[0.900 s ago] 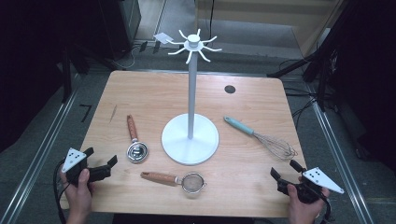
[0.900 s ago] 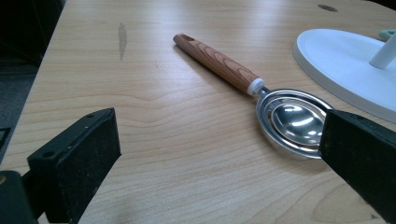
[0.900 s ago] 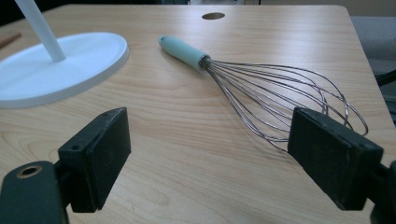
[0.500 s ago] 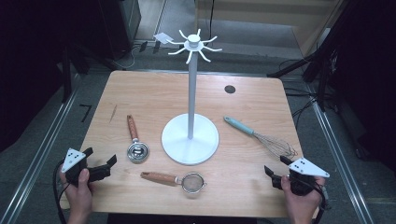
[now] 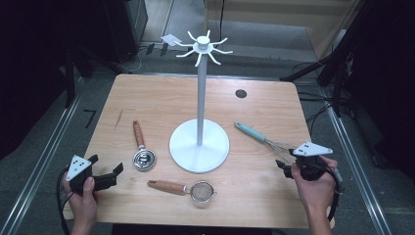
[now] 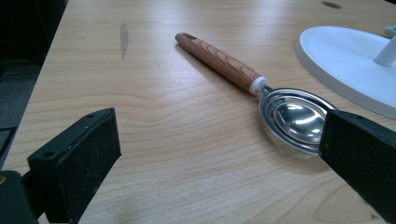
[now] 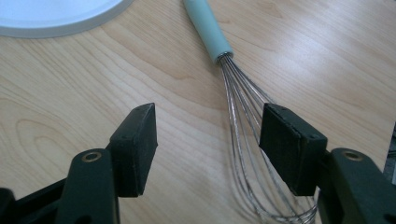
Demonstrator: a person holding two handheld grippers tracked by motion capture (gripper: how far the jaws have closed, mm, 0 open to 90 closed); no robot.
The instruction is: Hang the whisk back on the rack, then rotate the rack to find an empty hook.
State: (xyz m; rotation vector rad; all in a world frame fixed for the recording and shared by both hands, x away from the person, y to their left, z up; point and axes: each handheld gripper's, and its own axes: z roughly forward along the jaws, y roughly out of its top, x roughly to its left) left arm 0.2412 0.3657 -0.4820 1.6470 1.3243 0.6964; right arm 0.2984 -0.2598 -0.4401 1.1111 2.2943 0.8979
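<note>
Nothing hangs yet on the tall white hook stand [image 5: 199, 98]: the wire whisk with the pale teal handle [image 5: 259, 136], the wooden-handled steel scoop [image 5: 142, 149] and the wooden-handled mesh strainer [image 5: 186, 188] all lie on the wooden table [image 5: 156, 103], so the work looks barely begun. The right hand-held gripper [image 7: 208, 140] hovers wide open over the whisk's wires, gripping nothing. The left hand-held gripper [image 6: 219, 154] also gapes empty, just short of the scoop's bowl.

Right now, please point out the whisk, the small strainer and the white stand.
whisk [image 5: 250, 130]: high view, teal handle.
small strainer [image 5: 202, 191]: high view, mesh bowl.
white stand [image 5: 199, 146]: high view, round base.
</note>
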